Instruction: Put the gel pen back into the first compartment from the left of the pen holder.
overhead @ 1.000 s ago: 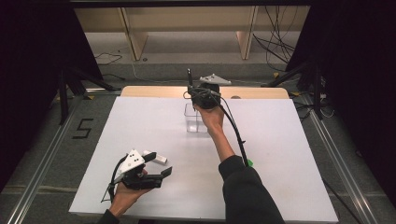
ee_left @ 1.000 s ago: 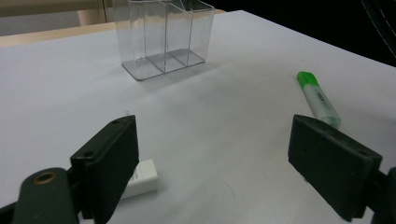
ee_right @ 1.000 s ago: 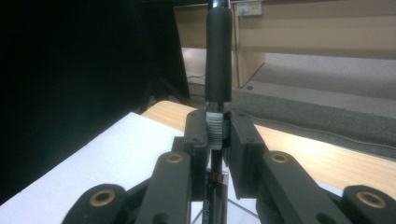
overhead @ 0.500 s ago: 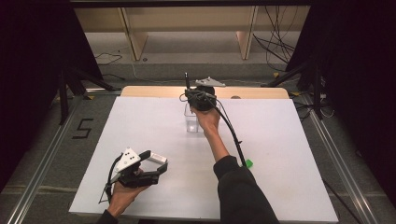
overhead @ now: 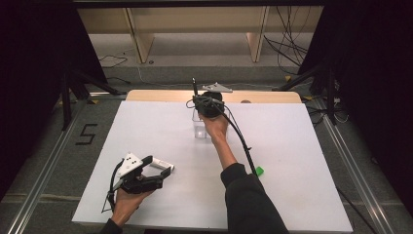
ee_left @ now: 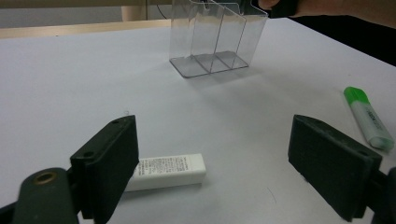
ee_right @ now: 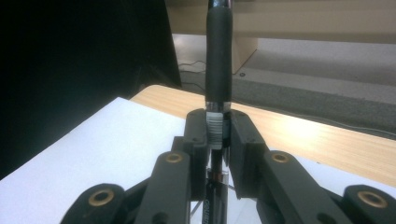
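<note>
Here, right gripper (ee_right: 218,128) clamping upright pen (ee_right: 218,56)

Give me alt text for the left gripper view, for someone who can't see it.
The left hand-held gripper is open above a white table, with a white eraser lying by one jaw. Farther off stands a clear three-slot organizer, and a green highlighter lies off to one side.
</note>
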Available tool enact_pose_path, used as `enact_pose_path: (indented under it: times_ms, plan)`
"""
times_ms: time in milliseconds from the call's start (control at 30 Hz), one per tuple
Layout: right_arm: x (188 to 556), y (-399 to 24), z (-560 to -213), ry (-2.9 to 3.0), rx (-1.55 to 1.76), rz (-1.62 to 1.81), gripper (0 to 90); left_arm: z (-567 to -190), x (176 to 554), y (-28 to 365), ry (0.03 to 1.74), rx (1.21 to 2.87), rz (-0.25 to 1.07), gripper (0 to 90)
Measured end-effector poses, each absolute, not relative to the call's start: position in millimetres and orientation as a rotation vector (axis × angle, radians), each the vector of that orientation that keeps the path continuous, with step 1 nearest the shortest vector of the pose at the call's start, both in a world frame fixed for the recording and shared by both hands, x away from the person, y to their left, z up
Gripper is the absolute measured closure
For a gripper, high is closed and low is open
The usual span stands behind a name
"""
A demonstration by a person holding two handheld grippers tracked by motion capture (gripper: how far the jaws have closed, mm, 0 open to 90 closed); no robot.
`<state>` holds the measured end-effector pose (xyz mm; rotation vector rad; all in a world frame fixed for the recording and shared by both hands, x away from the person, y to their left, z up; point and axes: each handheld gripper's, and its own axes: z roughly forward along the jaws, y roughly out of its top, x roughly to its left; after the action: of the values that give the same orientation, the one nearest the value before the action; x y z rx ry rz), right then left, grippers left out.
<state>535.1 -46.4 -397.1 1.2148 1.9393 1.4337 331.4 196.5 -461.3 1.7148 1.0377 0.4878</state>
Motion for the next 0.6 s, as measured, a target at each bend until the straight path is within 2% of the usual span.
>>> enact_pose_path:
  times_ms: [100, 233, 333, 600]
  plan:
    - [535, -46, -398, 1.945, 1.211, 1.429, 76.1, -461, 331, 197, 1.039, 1.714, 0.49, 15.7]
    - [531, -48, -395, 1.947, 1.195, 1.413, 51.9, -461, 331, 197, 1.041, 1.713, 0.491, 15.6]
    - [527, -55, -385, 1.947, 1.194, 1.418, 42.2, -461, 331, 197, 1.041, 1.712, 0.491, 15.7]
    - [508, -93, -366, 1.974, 1.188, 1.468, 37.8, -462, 332, 195, 1.039, 1.724, 0.484, 15.6]
